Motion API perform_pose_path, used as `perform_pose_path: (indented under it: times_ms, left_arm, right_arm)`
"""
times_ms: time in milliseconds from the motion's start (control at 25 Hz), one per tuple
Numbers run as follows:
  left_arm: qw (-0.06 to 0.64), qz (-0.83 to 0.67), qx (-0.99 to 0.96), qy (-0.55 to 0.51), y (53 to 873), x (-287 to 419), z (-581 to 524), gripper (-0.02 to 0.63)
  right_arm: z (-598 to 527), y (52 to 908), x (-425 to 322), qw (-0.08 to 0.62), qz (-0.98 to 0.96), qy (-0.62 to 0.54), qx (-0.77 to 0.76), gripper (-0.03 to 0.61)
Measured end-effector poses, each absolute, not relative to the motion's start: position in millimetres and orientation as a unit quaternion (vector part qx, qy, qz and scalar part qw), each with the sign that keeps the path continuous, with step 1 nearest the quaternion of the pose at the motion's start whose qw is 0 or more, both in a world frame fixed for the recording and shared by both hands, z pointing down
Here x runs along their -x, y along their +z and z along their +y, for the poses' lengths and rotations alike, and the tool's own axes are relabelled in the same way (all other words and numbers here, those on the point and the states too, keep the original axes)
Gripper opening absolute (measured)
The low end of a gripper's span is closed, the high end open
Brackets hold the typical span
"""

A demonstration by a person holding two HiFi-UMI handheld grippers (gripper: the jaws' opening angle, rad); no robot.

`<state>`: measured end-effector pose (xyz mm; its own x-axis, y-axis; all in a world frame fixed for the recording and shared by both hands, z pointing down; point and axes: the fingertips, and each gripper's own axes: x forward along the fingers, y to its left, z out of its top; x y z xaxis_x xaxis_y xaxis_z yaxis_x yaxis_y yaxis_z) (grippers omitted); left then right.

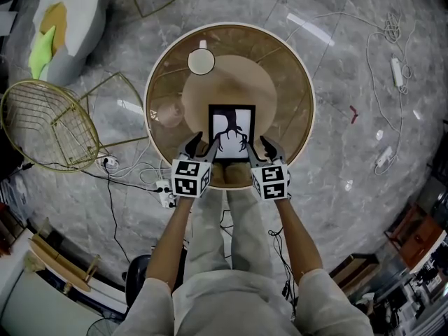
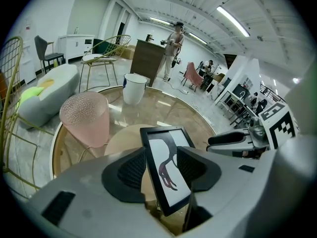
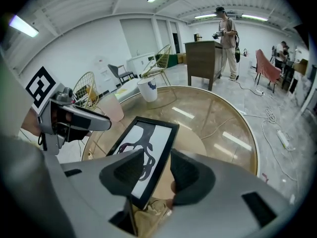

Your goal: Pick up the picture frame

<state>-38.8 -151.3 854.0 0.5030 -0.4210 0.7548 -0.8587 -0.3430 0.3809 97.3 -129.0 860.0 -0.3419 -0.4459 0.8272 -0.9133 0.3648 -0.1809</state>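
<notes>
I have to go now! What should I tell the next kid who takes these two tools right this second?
Left tool: jaws closed on the picture frame, at its left edge near the bottom corner.
Right tool: jaws straddle the frame's right edge; a gap shows beside one pad, so that grip is unsure.
Frame: tilted, at the near side of the round glass table; whether it is off the glass is unclear. Pink cup and white cup stand farther back, apart from it.
Done: both tools are at the frame.
To do: probably firm up the right grip, then lift evenly.
</notes>
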Motion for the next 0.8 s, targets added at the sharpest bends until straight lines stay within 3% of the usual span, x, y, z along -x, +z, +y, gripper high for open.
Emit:
perform_pose_path:
  times_ms: [800]
  left_arm:
    - [0.453, -0.401, -0.728, 0.323, 905.7, 31.9, -146.9, 0.192]
  right_arm:
    - [-134.6, 906.9, -98.3, 0.386, -0.698, 0.398, -0.454, 0.138]
